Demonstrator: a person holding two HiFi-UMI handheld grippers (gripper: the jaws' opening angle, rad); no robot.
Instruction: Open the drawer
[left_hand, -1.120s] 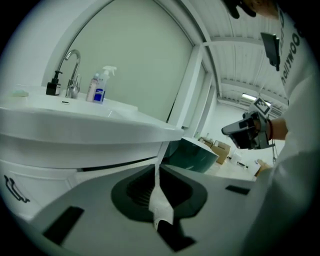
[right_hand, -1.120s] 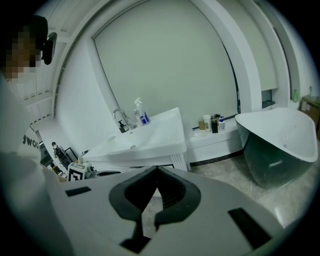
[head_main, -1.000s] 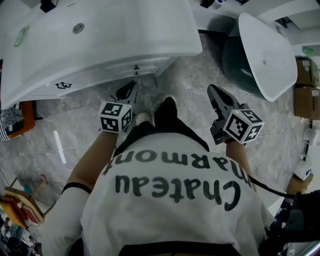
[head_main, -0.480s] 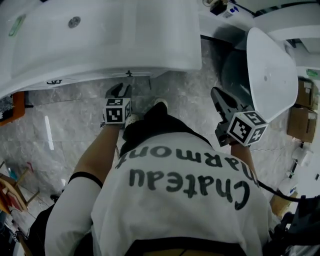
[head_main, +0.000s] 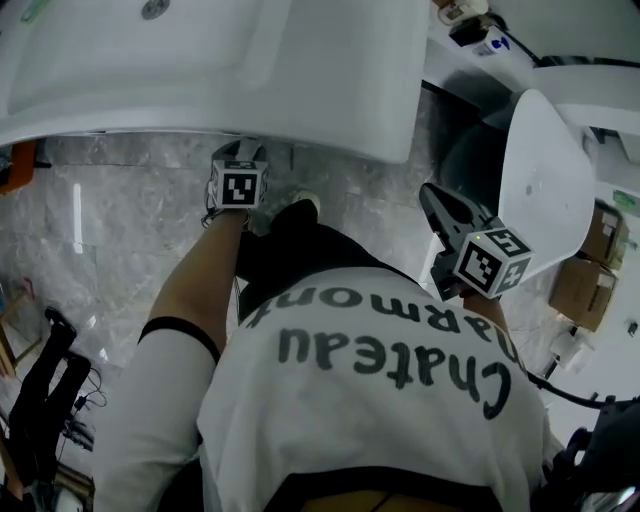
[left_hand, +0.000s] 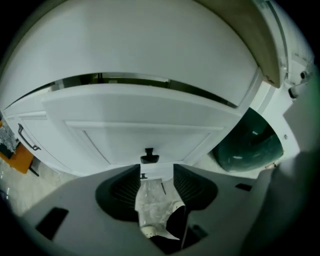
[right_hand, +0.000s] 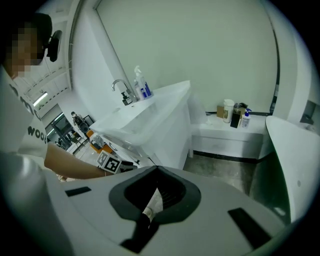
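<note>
**Knob dead ahead of the open left jaws**

Drawer front (left_hand: 150, 131) is the white panel that carries the small dark knob (left_hand: 149, 157). It sits under the basin of the sink cabinet (head_main: 250, 70), which overhangs the knob from above.

The left hand-held gripper (left_hand: 156, 172) points straight at that knob. Its jaws have just been opening and now stand released, one to each side of the knob's line, with the knob just beyond their tips and centred on the gap. Nothing is between the pads; only floor and the toe of a shoe (left_hand: 150, 231) show through the gap below the knob.

The knob's dark bar runs side to side, so it lies across the gap. As I judge it, a short push forward would bring the pads to either end of the bar, and the pull would then run straight back from the knob.

The right hand-held gripper (right_hand: 157, 170) is well off to the right of the knob and angled away from it. Its jaws are clenched tip to tip on nothing. The left hand is plainly the nearer and the one placed for the grasp.

The shirt (head_main: 380, 370) reads "Chateau Marmont", upside down in the head view. Each gripper's cube bears black-and-white square markers. The bottles (right_hand: 235, 114) far right of the knob carry labels too small to read.
</note>
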